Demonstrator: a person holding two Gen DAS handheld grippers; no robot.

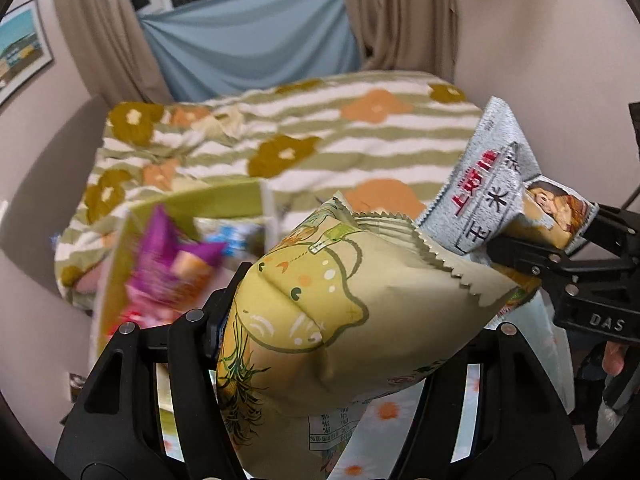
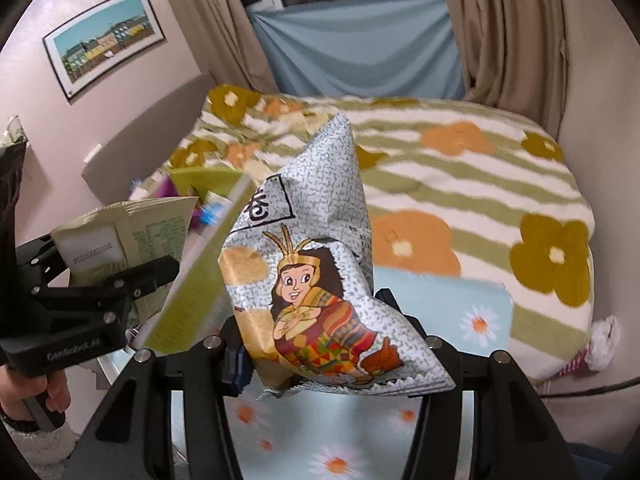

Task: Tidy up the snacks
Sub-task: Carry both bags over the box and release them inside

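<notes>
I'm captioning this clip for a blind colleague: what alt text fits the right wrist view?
The right gripper holds a grey-white snack bag printed with a cartoon girl, above a bed with a flowered striped blanket. At left, the left gripper holds a pale green bag.

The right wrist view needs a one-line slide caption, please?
Right gripper clamps a grey cartoon snack bag above the floral bed.

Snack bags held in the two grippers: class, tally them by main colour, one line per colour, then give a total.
Yellow-green snack bag, in the left gripper: 1
Grey-white snack bag, in the right gripper: 1
Total held: 2
The blurred packets in the green box cannot be counted.
</notes>
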